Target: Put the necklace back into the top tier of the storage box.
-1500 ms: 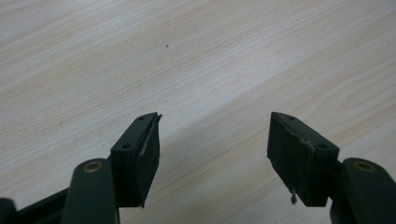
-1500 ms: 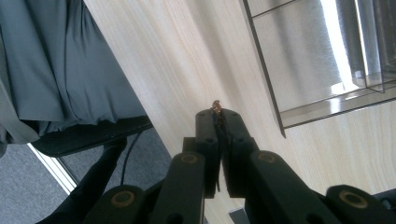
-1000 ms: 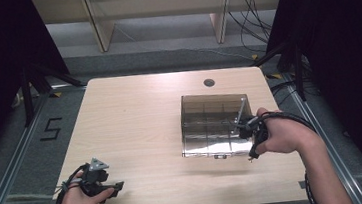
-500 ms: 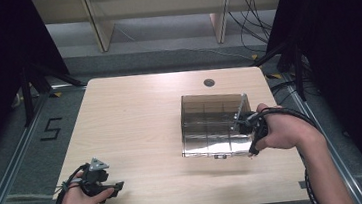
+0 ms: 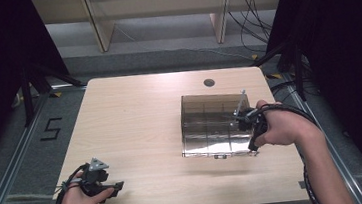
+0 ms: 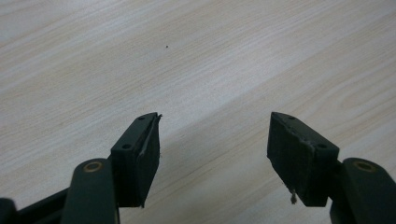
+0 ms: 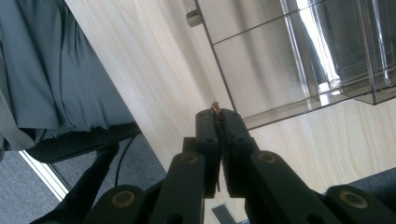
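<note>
At the left side of the bench [image 5: 135, 116], near the front edge, the left gripper [image 5: 108, 188] rests low over the bare wood. In the left gripper view its jaws stand wide apart and there is nothing between them, so this hand seems only to wait.

The thing in work is the clear acrylic box [image 5: 216, 123], with dividers inside, which stands on the right half of the bench. A thin rod or a raised edge [image 5: 240, 102] goes up from its far right corner; I cannot tell which it is.

At the right edge of the box is the right gripper [image 5: 249, 125]. In the right gripper view [image 7: 218, 119] its jaws are pressed fully together, and a very small brownish piece shows at their tips. It is too small to name, and I cannot say if it is a held thing or only worn padding.

My judgement: the work at the box is in its middle part. The gripper is already at the box, but whether it is opening, closing or moving it is not clear. The lid and the small latch [image 7: 194, 17] on the front side are hard to read through the reflections, and the compartments look empty as far as the glare allows.
</note>
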A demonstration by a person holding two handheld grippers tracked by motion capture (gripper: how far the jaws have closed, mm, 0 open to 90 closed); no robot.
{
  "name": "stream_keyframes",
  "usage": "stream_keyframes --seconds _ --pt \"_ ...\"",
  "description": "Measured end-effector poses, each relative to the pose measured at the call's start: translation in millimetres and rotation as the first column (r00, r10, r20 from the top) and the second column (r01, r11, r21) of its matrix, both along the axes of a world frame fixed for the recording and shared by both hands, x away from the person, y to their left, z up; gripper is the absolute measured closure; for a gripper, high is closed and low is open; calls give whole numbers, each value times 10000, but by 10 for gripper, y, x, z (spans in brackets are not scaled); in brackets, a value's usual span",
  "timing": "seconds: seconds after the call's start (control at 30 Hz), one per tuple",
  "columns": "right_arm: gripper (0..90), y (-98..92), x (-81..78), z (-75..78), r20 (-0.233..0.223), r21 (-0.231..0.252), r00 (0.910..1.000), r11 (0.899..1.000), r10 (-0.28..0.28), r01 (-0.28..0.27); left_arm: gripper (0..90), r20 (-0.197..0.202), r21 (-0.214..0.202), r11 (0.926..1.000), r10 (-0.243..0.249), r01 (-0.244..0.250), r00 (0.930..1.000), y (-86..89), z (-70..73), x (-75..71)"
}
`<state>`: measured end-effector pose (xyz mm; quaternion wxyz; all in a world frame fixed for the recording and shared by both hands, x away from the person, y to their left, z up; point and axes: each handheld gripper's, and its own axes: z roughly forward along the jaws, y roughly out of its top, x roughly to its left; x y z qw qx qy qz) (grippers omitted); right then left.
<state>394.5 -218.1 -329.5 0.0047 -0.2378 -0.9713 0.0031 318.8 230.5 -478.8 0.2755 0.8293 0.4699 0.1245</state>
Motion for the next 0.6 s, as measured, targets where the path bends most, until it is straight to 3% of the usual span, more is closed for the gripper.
stream_keyframes --seconds 0.13,0.23,0.6 --pt "870 1 7 16 -1 -86 9995 9994 -331 331 343 8 -45 10000 42 -42 10000 -3 -2 -1" --pt "870 -8 37 19 -1 3 9999 9999 -147 147 343 17 -48 10000 49 -49 10000 -3 -1 -1" --pt "870 -20 90 33 26 13 9987 9987 -512 512 343 11 -37 10000 68 -68 10000 -1 -1 -2"
